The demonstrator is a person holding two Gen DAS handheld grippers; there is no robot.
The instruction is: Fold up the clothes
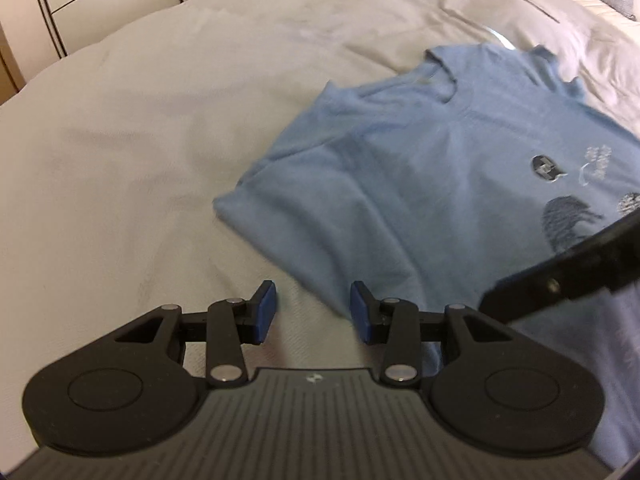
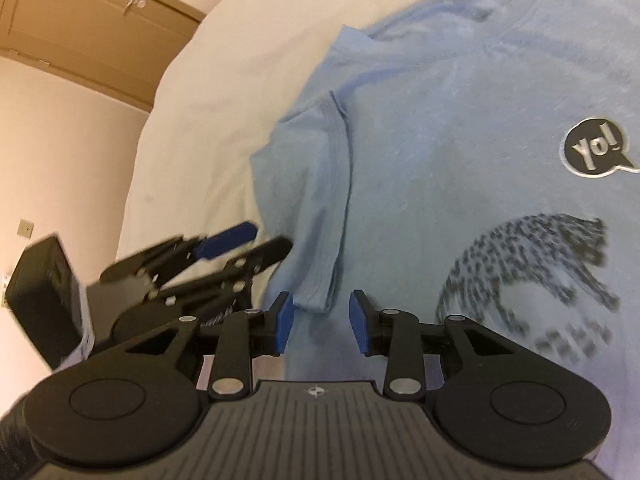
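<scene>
T-shirt, light blue, lies front-up and spread on the bed. Right gripper is spread wide over the sleeve hem; left gripper gapes empty too. Thin, floppy knit, I'd guess: pinch hems or shoulder seams, further up.

The T-shirt runs past the frame edge (its print blurred).

Soft matt blue cloth T-shirt lies on a matt, finely textured beige fabric bedcover.
</scene>
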